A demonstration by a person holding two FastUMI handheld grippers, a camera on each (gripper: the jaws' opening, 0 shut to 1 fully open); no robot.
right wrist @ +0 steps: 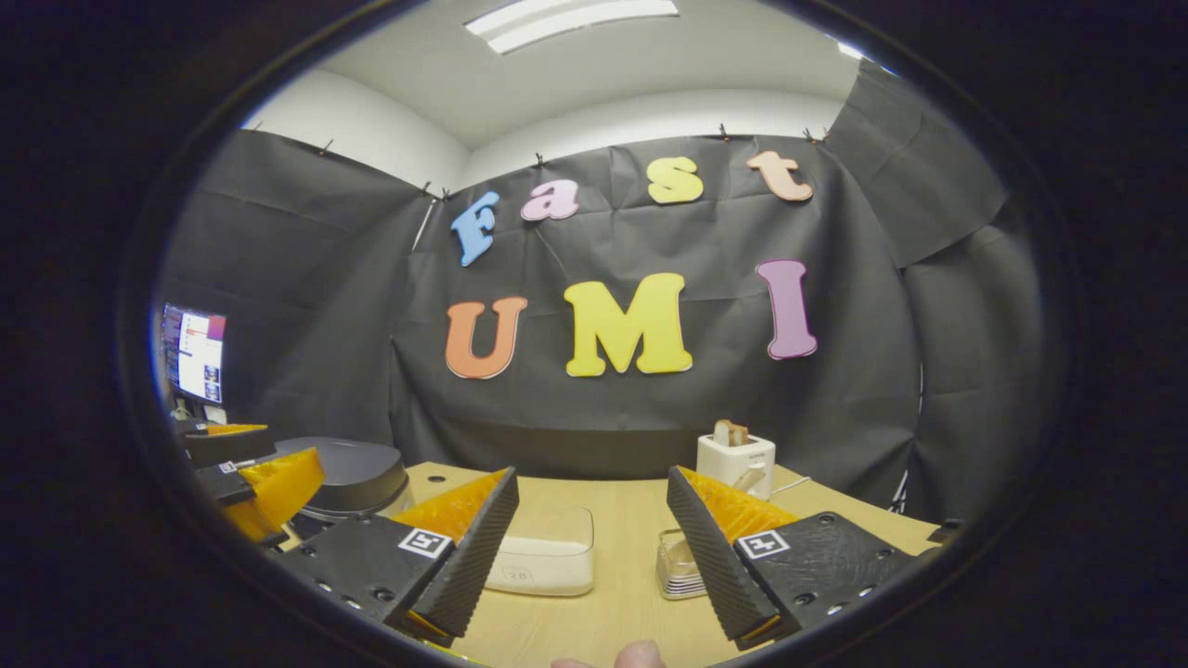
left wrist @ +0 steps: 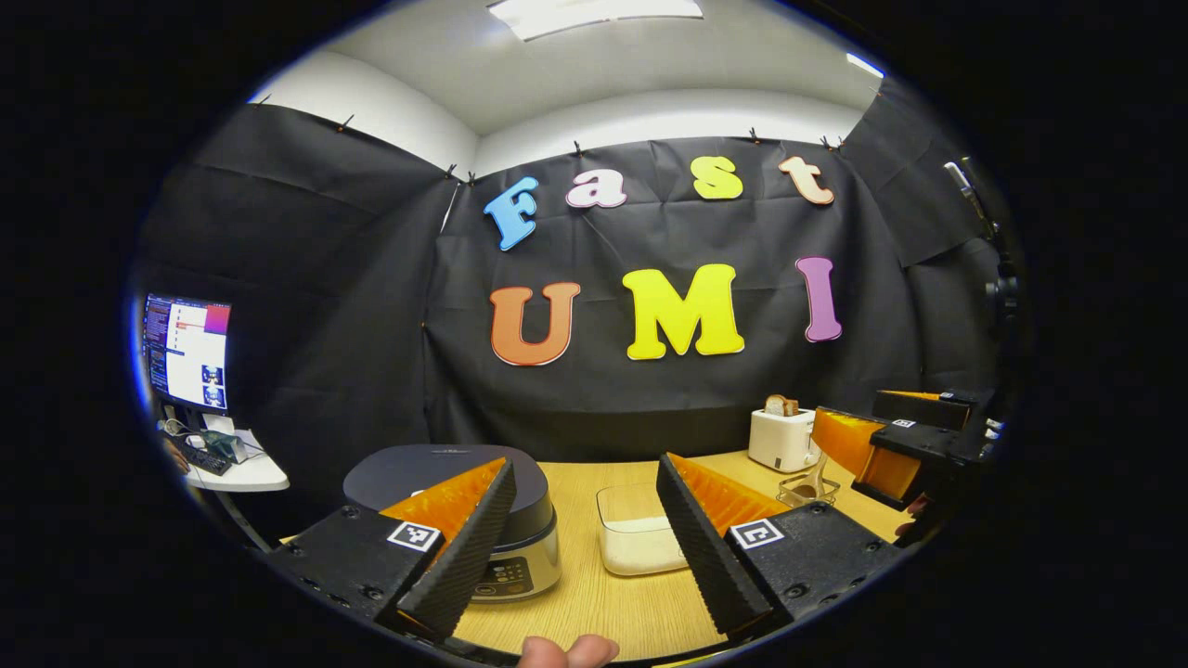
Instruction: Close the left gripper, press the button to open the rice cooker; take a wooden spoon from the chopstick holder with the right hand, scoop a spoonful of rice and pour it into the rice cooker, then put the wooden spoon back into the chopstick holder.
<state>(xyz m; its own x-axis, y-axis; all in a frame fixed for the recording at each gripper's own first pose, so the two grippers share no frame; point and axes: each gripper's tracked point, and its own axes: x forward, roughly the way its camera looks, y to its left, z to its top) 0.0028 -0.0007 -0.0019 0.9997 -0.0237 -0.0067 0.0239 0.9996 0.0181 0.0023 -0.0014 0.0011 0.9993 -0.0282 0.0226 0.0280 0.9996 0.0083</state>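
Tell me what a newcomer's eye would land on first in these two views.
The dark-lidded rice cooker, lid down, sits on the wooden table behind the open left gripper. A clear container of white rice lies mid-table beyond the open right gripper. A white toaster holding bread stands at the back, by the black cloth wall.

Dark-lidded rice cooker point(left wrist: 445, 482), white toaster point(left wrist: 782, 438), seemingly pale table point(left wrist: 594, 603).

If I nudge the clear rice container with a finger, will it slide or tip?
The rice container is low, wide and partly filled, so it probably slides rather than tips. Its smooth clear walls on the wooden table may slip easily.
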